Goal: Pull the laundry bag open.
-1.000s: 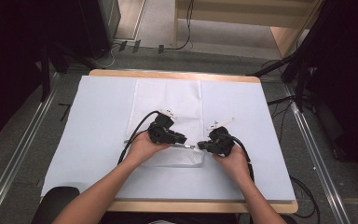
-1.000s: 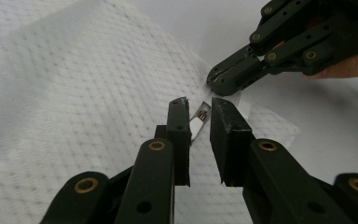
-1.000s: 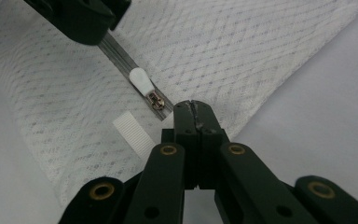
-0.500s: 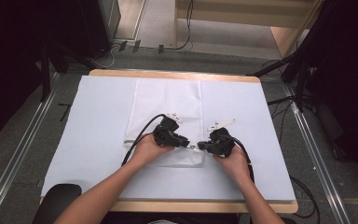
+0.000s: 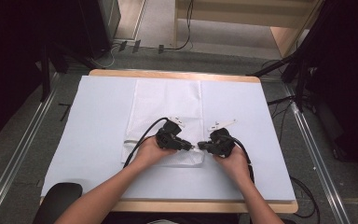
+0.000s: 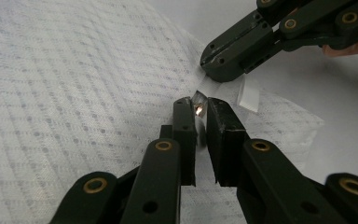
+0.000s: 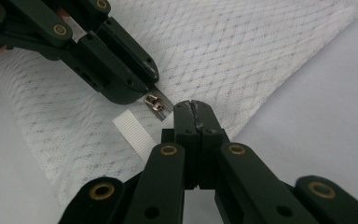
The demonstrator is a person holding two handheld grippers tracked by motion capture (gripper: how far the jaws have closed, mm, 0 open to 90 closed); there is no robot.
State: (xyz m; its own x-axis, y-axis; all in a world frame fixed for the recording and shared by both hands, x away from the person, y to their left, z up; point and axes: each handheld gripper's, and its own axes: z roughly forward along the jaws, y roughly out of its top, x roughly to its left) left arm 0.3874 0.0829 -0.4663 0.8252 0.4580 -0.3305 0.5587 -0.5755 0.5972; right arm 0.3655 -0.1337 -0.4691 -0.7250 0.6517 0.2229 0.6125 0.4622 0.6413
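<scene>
A white mesh bag [image 5: 168, 102] lies flat on the table's middle. At its near edge my two grippers meet tip to tip. My left gripper [image 5: 191, 146] [image 6: 199, 106] has just been closing, and the small metal zipper pull [image 6: 198, 103] [image 7: 154, 101] sits pinched between its jaw tips. My right gripper [image 5: 201, 145] [image 7: 193, 109] is shut on the bag's edge beside the zipper's end, and it also appears as the right gripper [image 6: 209, 74] in the left gripper view. A white ribbon tab [image 7: 131, 129] [image 6: 248, 95] sticks out next to the zipper.
A pale sheet [image 5: 98, 121] covers the wooden table [image 5: 168, 73]. Black cables [image 5: 137, 147] trail from both grippers toward the near edge. A dark chair back [image 5: 58, 198] stands at the near left corner. Metal rails [image 5: 23, 154] run along both sides on the floor.
My left gripper has edged slightly right, toward the right gripper. The right hand has stayed where it was.
</scene>
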